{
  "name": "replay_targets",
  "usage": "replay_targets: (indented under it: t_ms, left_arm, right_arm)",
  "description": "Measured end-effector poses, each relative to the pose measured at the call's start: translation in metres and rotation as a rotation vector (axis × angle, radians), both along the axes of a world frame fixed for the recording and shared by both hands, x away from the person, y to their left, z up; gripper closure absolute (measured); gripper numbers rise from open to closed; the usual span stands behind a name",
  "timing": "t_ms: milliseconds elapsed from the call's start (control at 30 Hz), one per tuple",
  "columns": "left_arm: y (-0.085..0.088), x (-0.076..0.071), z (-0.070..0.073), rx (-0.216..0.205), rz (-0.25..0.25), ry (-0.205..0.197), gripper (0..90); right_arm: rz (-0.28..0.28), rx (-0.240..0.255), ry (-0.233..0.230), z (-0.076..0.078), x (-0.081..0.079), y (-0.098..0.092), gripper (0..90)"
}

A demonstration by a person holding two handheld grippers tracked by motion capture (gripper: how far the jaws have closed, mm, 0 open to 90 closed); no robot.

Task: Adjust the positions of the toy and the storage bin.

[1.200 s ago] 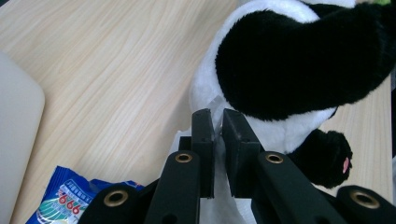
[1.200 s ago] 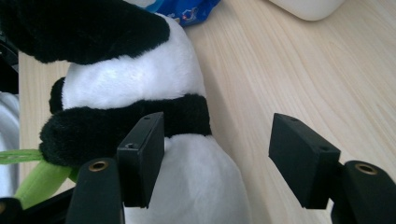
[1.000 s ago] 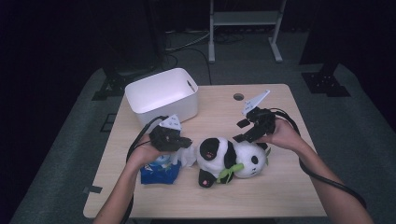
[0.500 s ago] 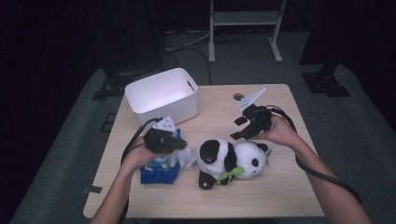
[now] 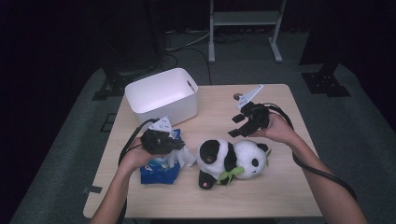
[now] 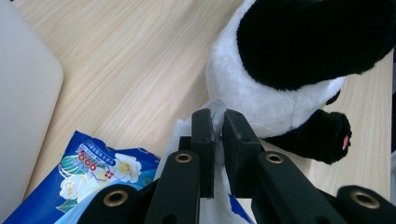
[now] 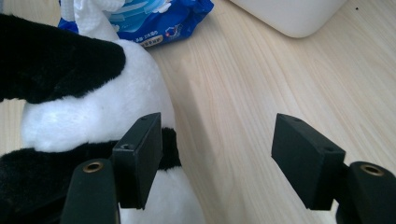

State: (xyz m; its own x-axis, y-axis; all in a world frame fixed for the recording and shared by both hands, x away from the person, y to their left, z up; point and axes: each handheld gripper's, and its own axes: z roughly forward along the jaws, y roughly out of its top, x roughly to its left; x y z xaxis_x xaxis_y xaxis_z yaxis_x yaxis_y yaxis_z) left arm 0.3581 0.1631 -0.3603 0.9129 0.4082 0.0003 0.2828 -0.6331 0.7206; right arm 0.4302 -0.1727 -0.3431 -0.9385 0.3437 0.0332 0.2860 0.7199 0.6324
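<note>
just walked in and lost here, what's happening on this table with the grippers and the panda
A person works at a wooden table with a gripper in each hand. The left gripper is shut on a white tissue that comes up out of a blue tissue pack. The right gripper hovers open over bare table beside the plush panda, holding nothing. The panda lies on its side between the hands, and a white bin sits at the back left.

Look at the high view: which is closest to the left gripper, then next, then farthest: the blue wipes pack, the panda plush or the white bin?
From the left gripper:
1. Blue plastic wipes pack, right beneath it.
2. Black-and-white panda plush toy, lying just to its right.
3. White plastic bin, behind it at the table's far left.
</note>
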Motion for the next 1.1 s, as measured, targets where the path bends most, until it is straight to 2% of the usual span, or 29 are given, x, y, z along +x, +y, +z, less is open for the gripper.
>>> replay_targets:
  t_ms: [467,1100]
  left_arm:
    - [0.010,-0.005,-0.005,-0.008,0.014,0.006,82.7]
    - [0.025,-0.009,-0.010,-0.005,0.034,0.016,82.4]
  right_arm:
    - [0.028,0.005,-0.009,0.003,0.010,0.014,31.2]
    - [0.125,0.010,-0.049,0.015,0.027,0.055,31.1]
